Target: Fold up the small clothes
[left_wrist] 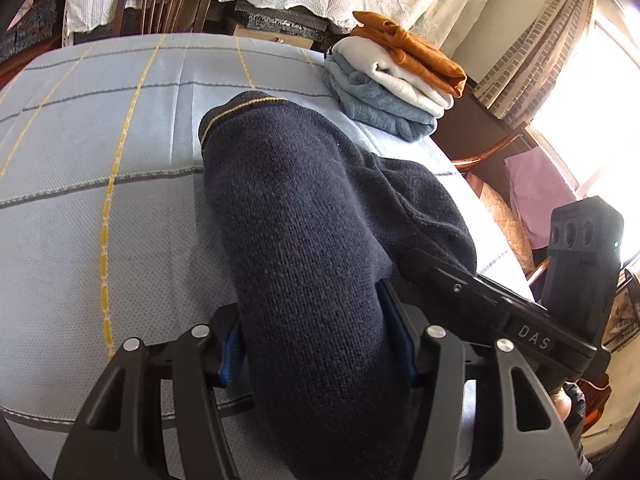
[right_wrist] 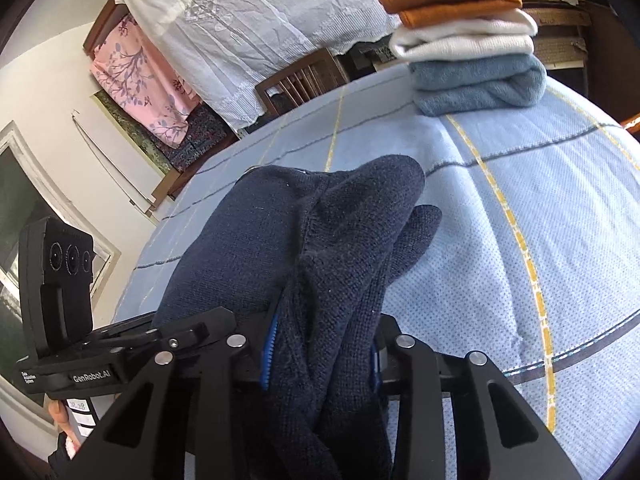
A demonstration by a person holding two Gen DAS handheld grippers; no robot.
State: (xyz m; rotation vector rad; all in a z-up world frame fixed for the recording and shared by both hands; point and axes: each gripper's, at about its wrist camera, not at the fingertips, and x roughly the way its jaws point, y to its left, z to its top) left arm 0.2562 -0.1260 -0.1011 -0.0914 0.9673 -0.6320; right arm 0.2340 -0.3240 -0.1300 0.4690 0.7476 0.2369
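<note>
**Navy knit pinched at both ends**

Left tongs [left_wrist: 312, 340] clamped on the navy sweater [left_wrist: 296, 208], right tongs [right_wrist: 320, 352] pinching a bunched part of it; probably gripped so to carry a fold over. Draped across the blue checked bench [left_wrist: 120, 128]. Stack of folded clothes [left_wrist: 396, 84] parked clear at two o'clock

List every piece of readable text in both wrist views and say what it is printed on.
"DAS" – white letters on the black body of the right gripper, seen in the left wrist view.
"GenRobot.AI" – on the black body of the left gripper, seen in the right wrist view.
Small white print left of "GenRobot.AI": too small to read.
White label with handwriting below that body: too blurred to read.
</note>
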